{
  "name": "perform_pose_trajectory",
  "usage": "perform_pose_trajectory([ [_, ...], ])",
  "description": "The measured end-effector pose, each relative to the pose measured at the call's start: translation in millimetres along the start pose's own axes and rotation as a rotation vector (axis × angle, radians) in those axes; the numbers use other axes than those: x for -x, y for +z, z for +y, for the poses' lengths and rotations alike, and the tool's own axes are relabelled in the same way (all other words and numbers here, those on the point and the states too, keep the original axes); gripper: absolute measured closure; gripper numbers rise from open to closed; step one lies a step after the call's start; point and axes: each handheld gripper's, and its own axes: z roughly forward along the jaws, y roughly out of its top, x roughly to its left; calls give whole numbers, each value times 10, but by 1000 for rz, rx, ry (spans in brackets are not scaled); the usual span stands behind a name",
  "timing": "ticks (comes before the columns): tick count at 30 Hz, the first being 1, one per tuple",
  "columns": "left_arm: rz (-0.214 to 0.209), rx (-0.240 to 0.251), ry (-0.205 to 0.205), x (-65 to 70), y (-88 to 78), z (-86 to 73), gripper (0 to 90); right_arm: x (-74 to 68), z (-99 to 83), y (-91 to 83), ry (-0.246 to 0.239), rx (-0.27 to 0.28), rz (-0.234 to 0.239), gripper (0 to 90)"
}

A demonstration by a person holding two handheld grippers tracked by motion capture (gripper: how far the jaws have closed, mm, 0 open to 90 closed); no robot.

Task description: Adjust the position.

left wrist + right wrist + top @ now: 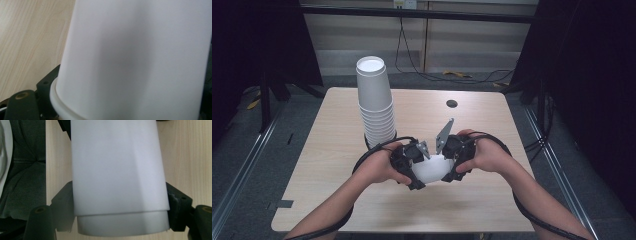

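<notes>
So: light wood table (pixel 337 165) takes up the middle of the high view, dark floor around it, cables along the wall at the top. Tall stack of white paper cups (pixel 374 100) stands upside down left of centre, near the table's far half, w/ a small dark round hole (pixel 452 104) in the tabletop to the upper right of it.

Lower centre of the high view: both hands meet, left gripper (pixel 411 162) and right gripper (pixel 451 160) facing each other w/ a white cup (pixel 431 169) lying sideways between them, just above the tabletop.

Left gripper view: cup wall (pixel 135 57) covers most of the frame, rolled rim at bottom left against a black jaw; the other jaw is hidden, so can't tell for sure if it's clamped.

Right gripper view: two nested cups (pixel 117 170), inner one poking out at the bottom, black jaws pressed on both sides – clamped on them. Wood grain shows behind; dark grey fabric (pixel 22 177) at left edge.
</notes>
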Motion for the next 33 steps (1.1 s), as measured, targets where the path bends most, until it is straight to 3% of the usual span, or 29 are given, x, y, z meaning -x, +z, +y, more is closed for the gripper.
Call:
perform_pose_trajectory([
  [8, 21, 18, 22, -10, 0, -4, 136, -13, -35, 6, 12, 16, -26, 259],
  [12, 27, 66, 26, -28, 8, -32, 117, -13, -73, 25, 18, 38, -46, 259],
  [16, 29, 74, 50, -37, 8, -41, 97, -6, -120, 49, 23, 68, -38, 258],
  [25, 41, 127, 51, -34, 6, -72, 81, -6, -185, 50, 63, 106, -27, 257],
  [27, 47, 129, 72, -40, -22, -73, 79, -1, -203, 44, 69, 121, -27, 256],
  [33, 43, 170, 62, -43, -60, -69, 13, 22, -257, 46, 83, 123, -24, 256],
])
